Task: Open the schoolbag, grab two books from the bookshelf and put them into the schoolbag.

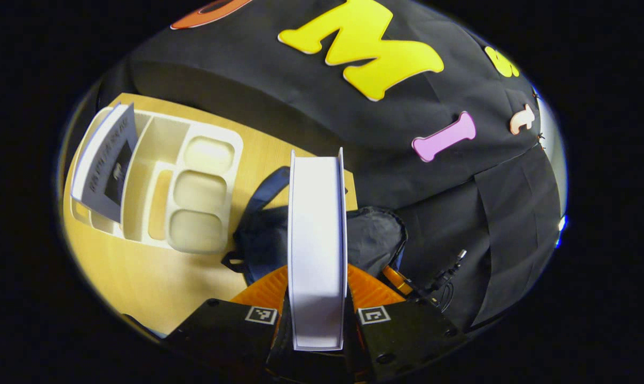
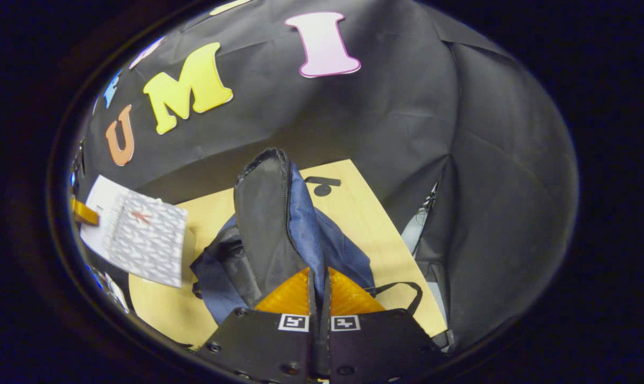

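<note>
While your left tool (image 1: 317, 314) clamps a white-covered book (image 1: 317, 234) upright above the schoolbag (image 1: 375, 240), your right tool (image 2: 319, 304) pinches the schoolbag's opened flap (image 2: 271, 213), lifting it off the surface (image 2: 364, 213).

My left gripper (image 1: 317, 314) had two flat black plates at the base, each with a square black-and-white tag near the inner edge. Round screw heads sat in the plates. Ribbed panels ran forward from them. My right gripper (image 2: 318, 304) was the same build: black plates, paired tags, screws along the lower edge, ribbed panels ahead.
</note>
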{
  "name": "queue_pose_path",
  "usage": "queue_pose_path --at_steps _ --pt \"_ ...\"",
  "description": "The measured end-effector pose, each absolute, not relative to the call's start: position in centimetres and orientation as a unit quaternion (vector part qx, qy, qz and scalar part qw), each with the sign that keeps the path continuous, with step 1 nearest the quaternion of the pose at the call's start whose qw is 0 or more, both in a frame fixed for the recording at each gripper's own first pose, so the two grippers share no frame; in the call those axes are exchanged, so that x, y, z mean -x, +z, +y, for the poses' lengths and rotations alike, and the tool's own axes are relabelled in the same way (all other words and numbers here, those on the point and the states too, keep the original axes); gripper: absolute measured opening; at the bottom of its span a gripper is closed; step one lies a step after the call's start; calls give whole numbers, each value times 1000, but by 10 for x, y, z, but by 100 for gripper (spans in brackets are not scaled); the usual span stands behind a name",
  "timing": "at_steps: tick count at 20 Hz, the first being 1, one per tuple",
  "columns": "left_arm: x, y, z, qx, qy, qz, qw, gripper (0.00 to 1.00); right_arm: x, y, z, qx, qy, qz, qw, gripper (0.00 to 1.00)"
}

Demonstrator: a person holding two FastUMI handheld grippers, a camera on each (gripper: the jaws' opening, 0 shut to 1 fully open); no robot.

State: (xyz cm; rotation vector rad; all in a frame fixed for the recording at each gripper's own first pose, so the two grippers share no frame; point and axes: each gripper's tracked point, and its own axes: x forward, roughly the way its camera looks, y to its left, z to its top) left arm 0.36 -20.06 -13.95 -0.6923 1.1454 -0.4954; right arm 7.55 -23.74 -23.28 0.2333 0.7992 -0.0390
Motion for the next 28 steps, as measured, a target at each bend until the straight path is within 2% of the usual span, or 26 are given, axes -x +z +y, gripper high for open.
queue_pose_path --at_steps 6,10,13,28 --pt "8 -220 -260 354 -213 542 732 41 -79 -236 -245 -119 -23 386 914 1" --pt "12 -256 -286 381 -217 529 727 41 -84 -234 -248 -118 -21 384 916 0" --pt "13 -265 -302 405 -240 505 723 41 -87 -235 -254 -117 -26 384 915 1" --pt "5 -318 -369 505 -265 478 668 41 -102 -235 -257 -108 -17 388 915 0"
